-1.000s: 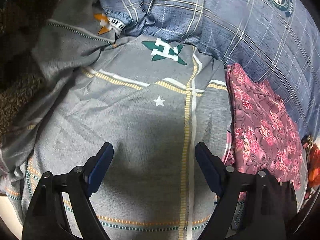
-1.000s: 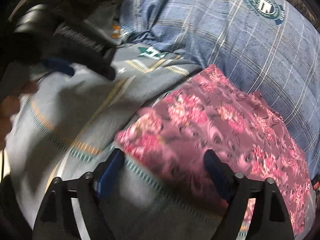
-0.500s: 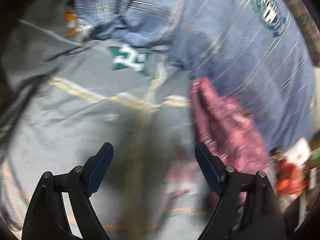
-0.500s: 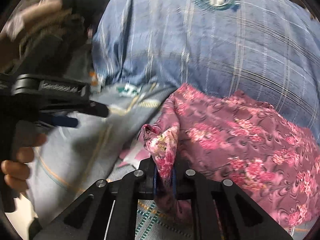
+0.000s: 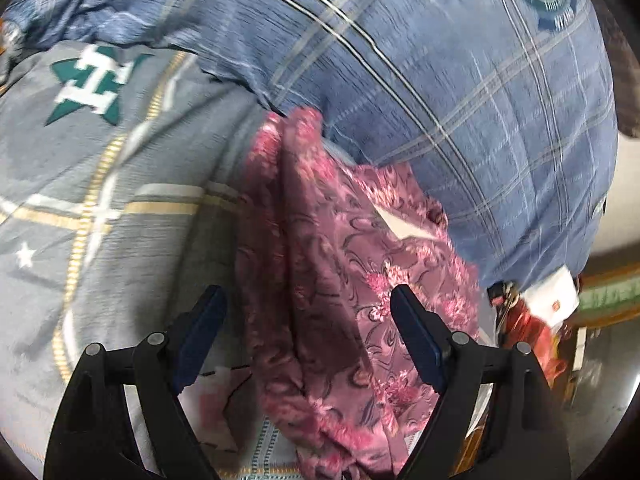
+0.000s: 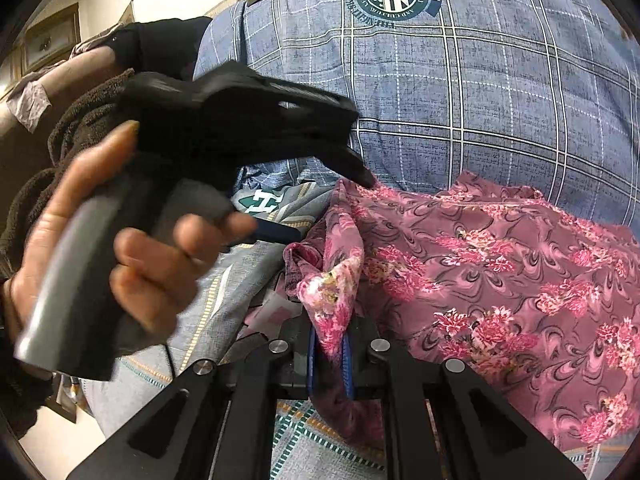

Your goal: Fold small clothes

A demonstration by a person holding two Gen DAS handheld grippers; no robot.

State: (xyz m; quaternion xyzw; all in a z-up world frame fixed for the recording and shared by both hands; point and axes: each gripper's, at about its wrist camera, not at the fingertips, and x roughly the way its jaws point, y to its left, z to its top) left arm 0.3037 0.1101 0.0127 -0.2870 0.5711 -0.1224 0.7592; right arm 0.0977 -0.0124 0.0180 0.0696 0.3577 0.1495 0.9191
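Observation:
A pink floral garment (image 5: 340, 280) lies on a grey bedsheet (image 5: 100, 200), against a blue plaid quilt (image 5: 460, 100). My left gripper (image 5: 308, 320) is open and hovers over the garment's left edge, jaws wide apart. In the right wrist view my right gripper (image 6: 330, 354) is shut on a lifted corner of the floral garment (image 6: 500, 280). The left gripper (image 6: 328, 200), held by a hand (image 6: 132, 248), also shows there, with its upper finger tip near the garment's far corner.
The blue plaid quilt (image 6: 460, 80) bulges behind the garment. A brown fuzzy blanket (image 6: 68, 132) lies at the far left. Red items (image 5: 528, 328) and a white card sit beyond the bed's right edge. Grey sheet (image 6: 224, 304) extends to the left.
My right gripper closed on the garment's corner and lifted it. My left gripper swung right, from over the bare grey sheet to over the garment, still open.

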